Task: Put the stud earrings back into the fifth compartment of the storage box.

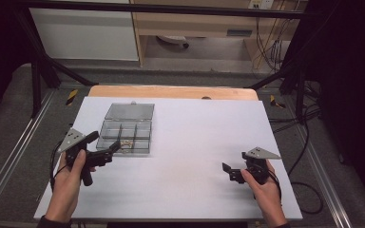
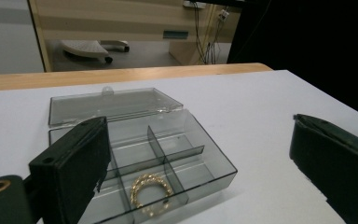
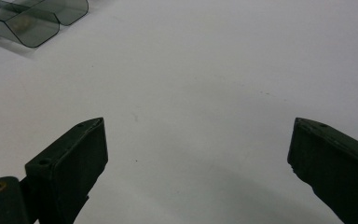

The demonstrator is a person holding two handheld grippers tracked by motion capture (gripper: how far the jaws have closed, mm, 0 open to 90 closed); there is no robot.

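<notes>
In the high view, the clear compartment box (image 1: 126,130) lies open on the white table (image 1: 190,156), lid folded back away from the person, and the left gripper (image 1: 115,148) points its tips at the box's near left corner, just beside it, jaws apart and empty. The left hand (image 1: 71,166) grips the handle from below, forearm coming in from the near edge. The right gripper (image 1: 227,170) hovers well apart from the box to its right, jaws spread, held by the right hand (image 1: 261,183). In the left gripper view, a gold chain (image 2: 150,191) lies coiled in the box's near compartment, between the wide-open jaws and just ahead of them, untouched. In the right gripper view, bare table lies between the parted jaws, the box's corner far off at top left.
</notes>
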